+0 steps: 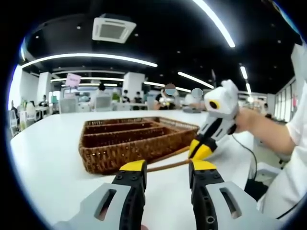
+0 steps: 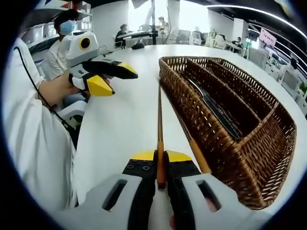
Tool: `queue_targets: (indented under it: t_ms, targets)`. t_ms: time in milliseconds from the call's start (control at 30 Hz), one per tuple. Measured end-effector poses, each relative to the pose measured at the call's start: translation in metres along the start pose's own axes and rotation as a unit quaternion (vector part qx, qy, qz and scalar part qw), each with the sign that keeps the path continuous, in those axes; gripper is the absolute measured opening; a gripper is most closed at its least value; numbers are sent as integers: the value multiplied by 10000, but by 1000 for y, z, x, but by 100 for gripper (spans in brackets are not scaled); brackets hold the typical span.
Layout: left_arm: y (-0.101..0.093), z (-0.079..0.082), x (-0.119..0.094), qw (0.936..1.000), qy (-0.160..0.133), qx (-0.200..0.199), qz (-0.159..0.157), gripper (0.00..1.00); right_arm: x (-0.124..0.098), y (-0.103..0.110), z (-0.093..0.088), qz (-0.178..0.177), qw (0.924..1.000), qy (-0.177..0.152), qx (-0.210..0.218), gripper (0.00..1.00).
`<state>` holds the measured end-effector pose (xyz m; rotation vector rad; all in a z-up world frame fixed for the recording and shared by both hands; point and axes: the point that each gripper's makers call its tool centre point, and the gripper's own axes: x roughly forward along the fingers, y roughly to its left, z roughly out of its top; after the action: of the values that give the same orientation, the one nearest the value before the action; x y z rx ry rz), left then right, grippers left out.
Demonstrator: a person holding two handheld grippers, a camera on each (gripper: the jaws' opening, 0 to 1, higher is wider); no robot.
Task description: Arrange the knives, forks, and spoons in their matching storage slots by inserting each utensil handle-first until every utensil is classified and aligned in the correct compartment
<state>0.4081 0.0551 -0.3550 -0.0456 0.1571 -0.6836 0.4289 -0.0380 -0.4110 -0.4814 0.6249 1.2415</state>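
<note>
This is an open-plan office. A cassette air-conditioning unit [image 1: 111, 28] and long curved light strips [image 1: 91, 57] are set in the dark ceiling. People sit at desks [image 1: 103, 93] in the background of the left gripper view, beyond a large white table [image 1: 48, 148].

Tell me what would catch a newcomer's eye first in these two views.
The brown wicker tray with long compartments stands out on the white table. Beside its near wall lie thin wooden-handled utensils, and the right gripper is shut on one utensil handle while another lies along the tray. The left gripper, yellow-tipped, stands open, facing the tray.
</note>
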Motion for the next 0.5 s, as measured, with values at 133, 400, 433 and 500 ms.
queue_targets:
  t_ms: [133,400,433,500]
  targets:
    - [-2,0,0,10000,12,-15,-39,33,0,4,0,121,9998,-85,166,5]
    - [-13,-2,4,9994,124,-151,-278,33,-2,12,1,428,9968,-408,540,5]
    - [-16,-2,4,9990,137,-227,-350,33,-2,13,1,463,9963,-425,592,5]
    - [-20,0,5,9983,133,-340,-449,33,-3,16,2,567,9944,-534,707,5]
